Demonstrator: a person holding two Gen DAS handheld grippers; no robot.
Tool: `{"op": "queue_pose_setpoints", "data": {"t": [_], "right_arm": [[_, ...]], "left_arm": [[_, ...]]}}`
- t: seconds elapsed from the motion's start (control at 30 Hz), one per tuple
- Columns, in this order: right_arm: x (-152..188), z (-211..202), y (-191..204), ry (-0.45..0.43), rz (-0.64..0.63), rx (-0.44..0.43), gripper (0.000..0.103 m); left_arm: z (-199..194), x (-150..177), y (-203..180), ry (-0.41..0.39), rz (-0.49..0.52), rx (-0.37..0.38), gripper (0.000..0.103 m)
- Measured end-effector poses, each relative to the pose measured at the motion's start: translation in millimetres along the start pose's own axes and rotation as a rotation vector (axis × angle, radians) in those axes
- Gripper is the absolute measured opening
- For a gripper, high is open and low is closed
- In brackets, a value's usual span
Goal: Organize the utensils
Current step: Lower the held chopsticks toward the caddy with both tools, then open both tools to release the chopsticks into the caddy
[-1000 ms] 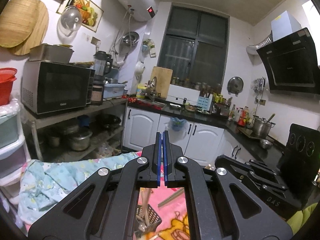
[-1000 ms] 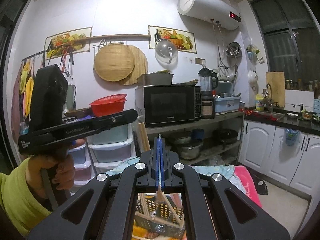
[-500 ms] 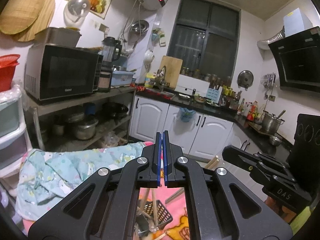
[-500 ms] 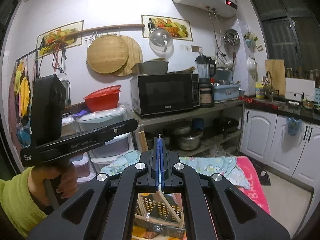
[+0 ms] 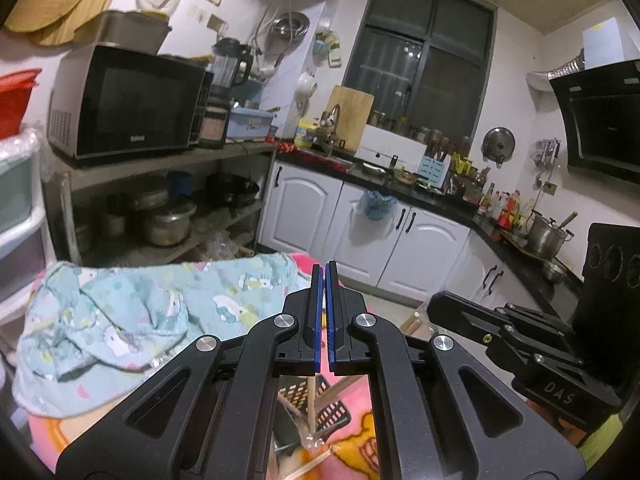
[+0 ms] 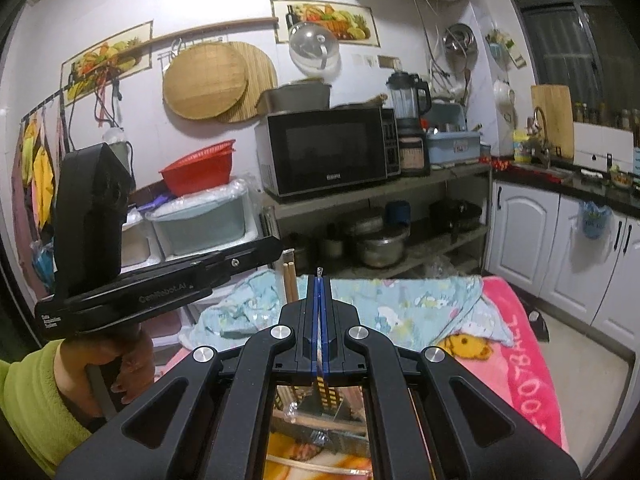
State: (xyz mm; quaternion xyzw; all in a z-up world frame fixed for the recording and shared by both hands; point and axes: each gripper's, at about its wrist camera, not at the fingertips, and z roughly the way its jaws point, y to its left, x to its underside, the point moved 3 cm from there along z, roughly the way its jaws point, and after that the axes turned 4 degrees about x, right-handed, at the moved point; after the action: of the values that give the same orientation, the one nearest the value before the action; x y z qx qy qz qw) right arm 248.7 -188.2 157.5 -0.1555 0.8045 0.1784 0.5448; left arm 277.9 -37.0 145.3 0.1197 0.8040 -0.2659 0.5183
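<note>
My left gripper [image 5: 325,276] is shut with nothing seen between its blue pads. Below it a dark perforated utensil basket [image 5: 320,404] stands on the pink blanket [image 5: 352,444] with wooden chopsticks [image 5: 310,396] in it. My right gripper [image 6: 319,280] is shut on a thin utensil [image 6: 319,271] whose clear wrapped tip pokes out above the pads. Its patterned shaft [image 6: 325,390] runs down toward the basket [image 6: 320,420]. The right gripper also shows in the left wrist view [image 5: 500,328], and the left gripper in the right wrist view [image 6: 168,284].
A light blue printed cloth [image 5: 120,320] lies bunched on the pink blanket. A shelf rack with a microwave [image 6: 328,152] and pots [image 6: 376,248] stands behind. White cabinets [image 5: 360,220] and a dark counter run to the right. Plastic drawers [image 6: 200,228] stand at left.
Both grippers have tilted downward and come lower over the blanket. The basket and chopsticks show more under the left gripper. Both jaws stay shut.
</note>
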Motion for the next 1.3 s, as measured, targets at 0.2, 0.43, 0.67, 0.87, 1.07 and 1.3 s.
{"op": "queue_pose_setpoints", "data": {"t": [0.2,0.43,0.67,0.87,1.07,1.3], "right_arm": [[15.0,16.0,-5.7,0.058,0.019,0.013,0.002],[32.0,23.3,-20.7,0.098,0.079,0.048,0.03],[42.5,14.1,-31.9,0.102,0.106,0.082,0.034],[49.9,0.7,-35.5,0.102,0.11,0.096,0.039],[58.4,-11.7,-35.6,0.104,0.104,0.103,0.043],[70.3,-22.0,-34.8,0.119,0.102,0.102,0.045]], "left_arm": [[5.0,10.5,6.8,0.016,-0.027,-0.002,0.001],[1.9,20.6,11.0,0.033,-0.028,-0.035,0.036],[-10.8,29.9,18.7,0.034,-0.038,-0.084,0.059],[-26.1,35.9,23.2,0.02,-0.064,-0.095,0.082],[-41.2,45.3,26.0,0.014,-0.079,-0.118,0.092],[-61.5,58.4,35.1,0.006,-0.113,-0.146,0.092]]}}
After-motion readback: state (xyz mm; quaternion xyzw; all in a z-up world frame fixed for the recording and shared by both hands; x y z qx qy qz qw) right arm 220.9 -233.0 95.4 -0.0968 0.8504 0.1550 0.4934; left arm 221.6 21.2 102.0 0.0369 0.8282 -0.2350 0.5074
